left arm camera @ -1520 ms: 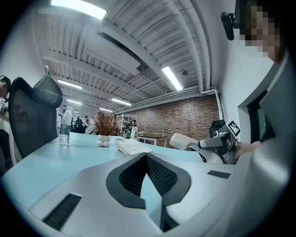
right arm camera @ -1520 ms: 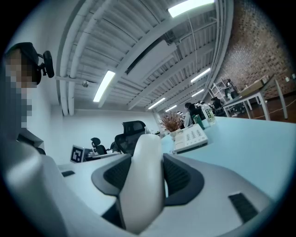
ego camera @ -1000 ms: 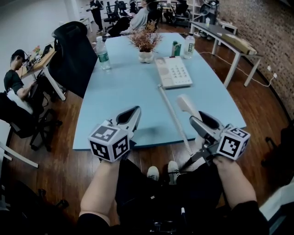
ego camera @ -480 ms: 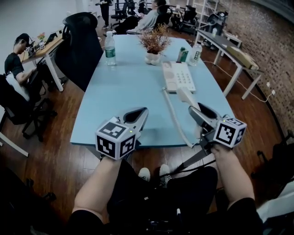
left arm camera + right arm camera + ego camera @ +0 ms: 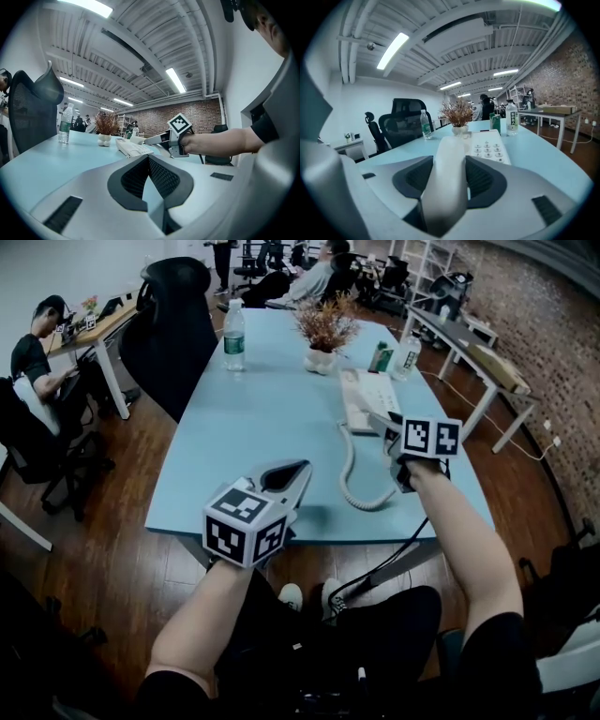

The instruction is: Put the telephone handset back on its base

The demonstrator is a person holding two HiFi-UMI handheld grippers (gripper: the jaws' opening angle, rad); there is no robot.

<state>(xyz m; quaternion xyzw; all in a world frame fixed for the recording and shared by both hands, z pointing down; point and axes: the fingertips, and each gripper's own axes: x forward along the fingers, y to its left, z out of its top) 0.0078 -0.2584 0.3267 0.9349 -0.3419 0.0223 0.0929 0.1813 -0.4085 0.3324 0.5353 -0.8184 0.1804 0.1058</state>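
The white handset (image 5: 449, 174) is clamped between the jaws of my right gripper (image 5: 450, 161), which is shut on it. In the head view that right gripper (image 5: 388, 427) holds the handset (image 5: 378, 419) low over the near end of the white telephone base (image 5: 362, 392), with the keypad just beyond. The base (image 5: 491, 146) lies straight ahead in the right gripper view. A coiled cord (image 5: 351, 476) loops from the handset across the blue table (image 5: 253, 427). My left gripper (image 5: 292, 474) hovers near the table's front edge, shut and empty, its tips (image 5: 149, 158) meeting.
A vase of dried flowers (image 5: 323, 329), a water bottle (image 5: 234, 334), a green carton (image 5: 380, 357) and another bottle (image 5: 407, 352) stand at the far end of the table. A black chair (image 5: 173, 324) is at the left side. People sit at desks beyond.
My right gripper has carried the handset from the table's near edge forward to the base, and the cord has bent into a loop. The left gripper has barely moved.
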